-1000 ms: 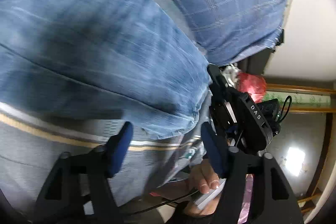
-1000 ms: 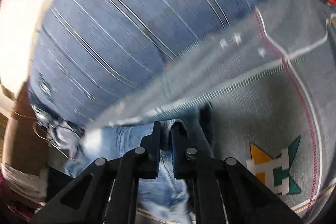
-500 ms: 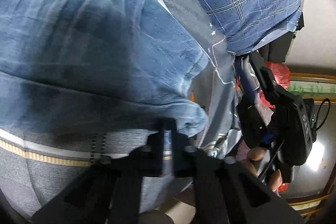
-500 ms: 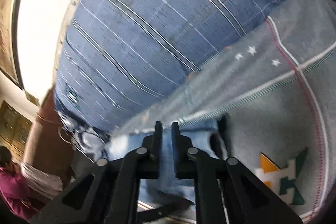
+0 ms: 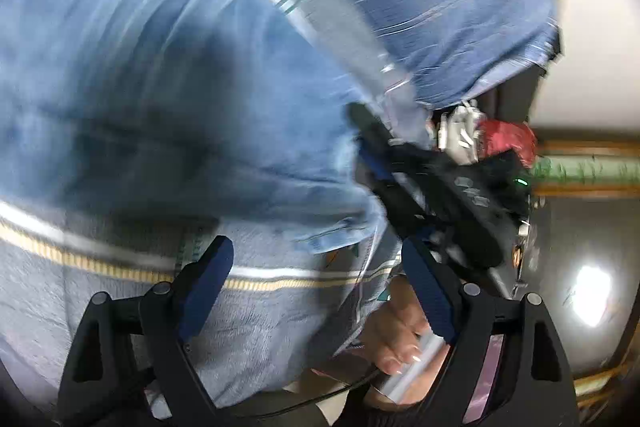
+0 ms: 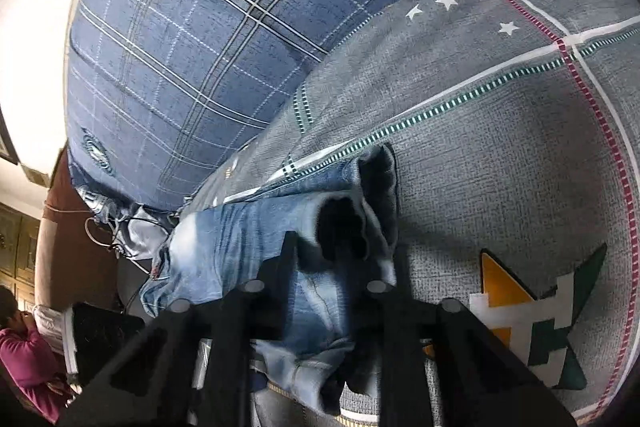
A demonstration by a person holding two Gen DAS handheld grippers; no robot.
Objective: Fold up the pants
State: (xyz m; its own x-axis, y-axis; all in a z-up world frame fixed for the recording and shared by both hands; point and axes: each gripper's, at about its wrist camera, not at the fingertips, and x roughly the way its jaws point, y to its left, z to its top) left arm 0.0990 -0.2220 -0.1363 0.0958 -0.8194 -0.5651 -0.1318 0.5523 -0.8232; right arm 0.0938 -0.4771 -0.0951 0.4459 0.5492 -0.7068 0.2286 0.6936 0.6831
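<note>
Left wrist view: the faded blue denim pants [image 5: 168, 99] spread over a grey bedcover with cream stripes [image 5: 80, 291], blurred. The left gripper [image 5: 316, 291] hovers just off their edge, jaws spread wide, holding nothing.

Right wrist view: the pants [image 6: 288, 227] lie folded on the bedcover [image 6: 500, 167] beside a blue plaid pillow [image 6: 200, 39], long axis running left to right. The right gripper [image 6: 332, 267] sits above them, jaws spread apart.

motion blur smears the jeans [image 5: 168, 75] (left wrist view); right gripper [image 6: 332, 255] fingertips blend into denim.
</note>
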